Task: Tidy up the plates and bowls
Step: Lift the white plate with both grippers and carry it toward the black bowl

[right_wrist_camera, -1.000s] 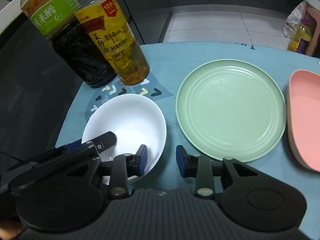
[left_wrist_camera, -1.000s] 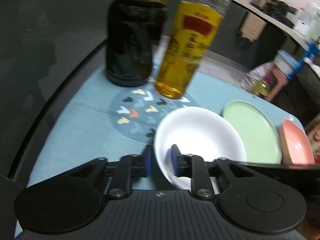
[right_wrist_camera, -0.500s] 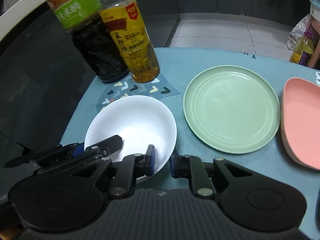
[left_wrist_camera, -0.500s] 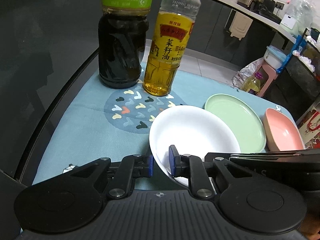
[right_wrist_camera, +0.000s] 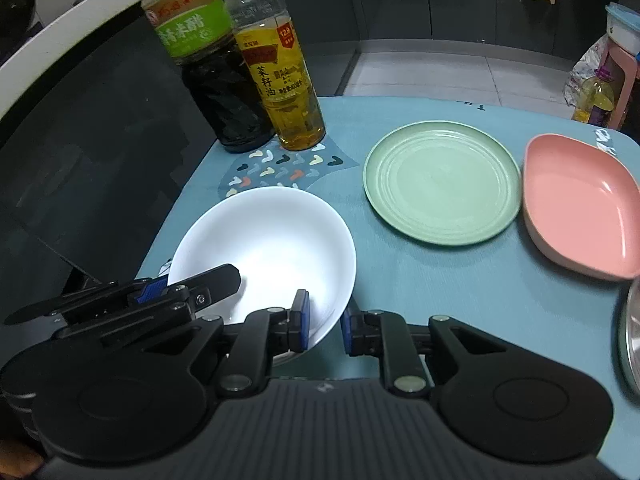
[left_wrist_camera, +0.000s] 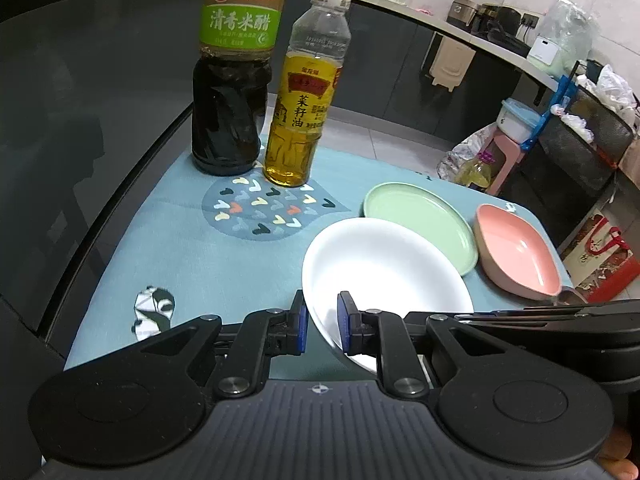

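Observation:
A white bowl (left_wrist_camera: 384,264) (right_wrist_camera: 272,240) is held at the near side of the blue tablecloth by both grippers. My left gripper (left_wrist_camera: 320,326) is shut on the bowl's near left rim, one pad inside and one outside. My right gripper (right_wrist_camera: 325,322) is shut on the near right rim in the same way. Each gripper also shows in the other's view: the left fingers (right_wrist_camera: 200,292) reach over the bowl's left edge. A light green plate (left_wrist_camera: 416,220) (right_wrist_camera: 440,180) lies flat to the right of the bowl, and a pink oval dish (left_wrist_camera: 516,252) (right_wrist_camera: 580,204) lies beyond it.
A dark vinegar bottle (left_wrist_camera: 228,120) (right_wrist_camera: 216,92) and a yellow oil bottle (left_wrist_camera: 304,120) (right_wrist_camera: 284,84) stand at the cloth's far left. A metal rim (right_wrist_camera: 632,336) shows at the right edge. The dark table edge curves along the left; kitchen counter and floor clutter lie behind.
The right gripper closed onto the bowl's rim. Both grippers drew back and upward with the bowl, so the bottles and plates now look farther away.

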